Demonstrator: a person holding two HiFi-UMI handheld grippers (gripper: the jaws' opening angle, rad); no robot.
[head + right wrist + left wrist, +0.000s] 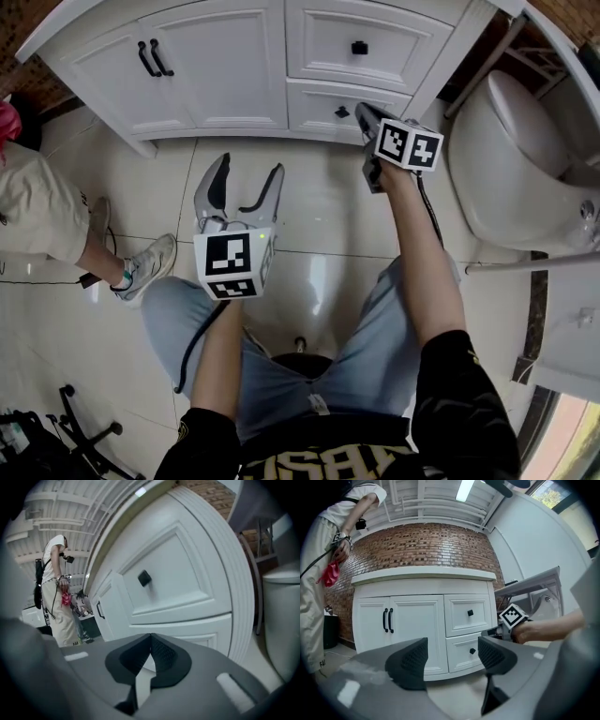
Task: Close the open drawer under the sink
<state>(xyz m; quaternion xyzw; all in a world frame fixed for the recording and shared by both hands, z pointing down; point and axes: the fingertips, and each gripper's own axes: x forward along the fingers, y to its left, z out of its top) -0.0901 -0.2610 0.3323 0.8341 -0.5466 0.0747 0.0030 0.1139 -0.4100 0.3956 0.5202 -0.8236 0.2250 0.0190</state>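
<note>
The white vanity (225, 66) under the sink has two black-handled doors and two stacked drawers on the right. The upper drawer (361, 42) looks flush. The lower drawer (319, 105) with its black knob (342, 112) sits about level with the cabinet front; I cannot tell if a gap is left. My right gripper (362, 110) is shut and empty, its tips right at the lower drawer front beside the knob. In the right gripper view the shut pads (161, 653) sit below the upper drawer's knob (144, 578). My left gripper (249, 165) hangs open over the floor, short of the cabinet.
A white toilet (516, 169) stands to the right of the vanity, with a metal support rail (525, 264) beside it. A person (37, 206) stands on the tiled floor at the left. A chair base (84, 441) lies at the bottom left.
</note>
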